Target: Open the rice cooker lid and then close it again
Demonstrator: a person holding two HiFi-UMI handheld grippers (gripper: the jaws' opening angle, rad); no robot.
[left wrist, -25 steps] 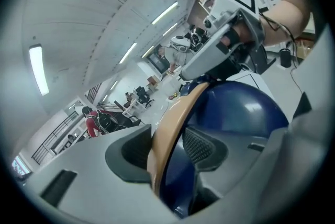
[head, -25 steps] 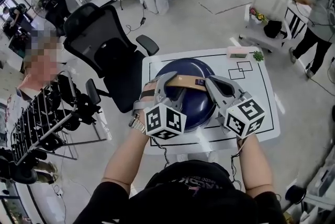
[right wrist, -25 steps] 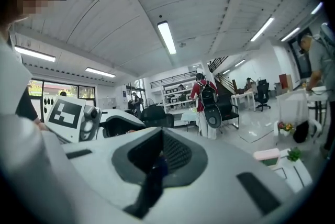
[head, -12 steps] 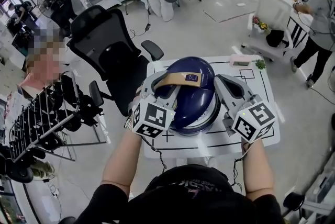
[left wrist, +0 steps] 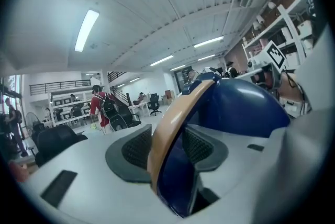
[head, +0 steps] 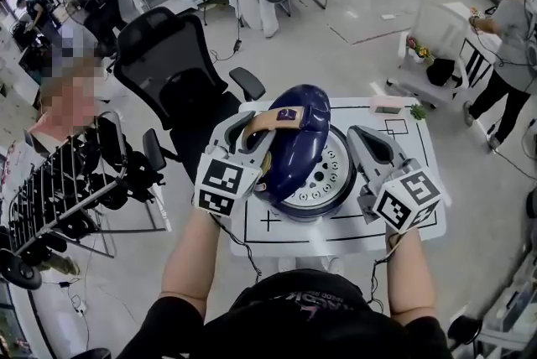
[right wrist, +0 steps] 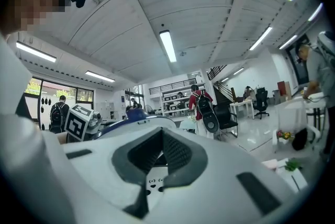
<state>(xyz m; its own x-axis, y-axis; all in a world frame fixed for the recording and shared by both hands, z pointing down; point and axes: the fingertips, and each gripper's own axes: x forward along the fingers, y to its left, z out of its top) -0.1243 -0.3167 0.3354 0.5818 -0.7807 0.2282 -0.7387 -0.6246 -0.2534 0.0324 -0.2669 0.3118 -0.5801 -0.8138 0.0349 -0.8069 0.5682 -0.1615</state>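
The dark blue rice cooker (head: pixel 317 181) stands on the white table (head: pixel 419 160). Its domed lid (head: pixel 295 143) is swung up and tilted to the left, baring the round metal inner plate (head: pixel 323 175). My left gripper (head: pixel 256 131) is shut on the lid's tan handle (head: pixel 277 118). In the left gripper view the handle (left wrist: pixel 170 123) runs between the pads, with the blue lid (left wrist: pixel 235 108) behind it. My right gripper (head: pixel 361 135) hangs just right of the cooker, shut and empty. In the right gripper view its jaws (right wrist: pixel 162 152) meet, and the cooker (right wrist: pixel 131 115) shows to the left.
A black office chair (head: pixel 168 72) stands behind the table's left corner. A pink box (head: pixel 386 104) and a small green plant (head: pixel 417 110) sit at the table's far right. A black rack (head: pixel 67 198) is at my left. A person (head: pixel 508 22) works by a white cart (head: pixel 428 39).
The lid has swung from shut to standing open, tilted left. My left gripper moved left and upward with the handle and rolled over. The right gripper kept beside the cooker.
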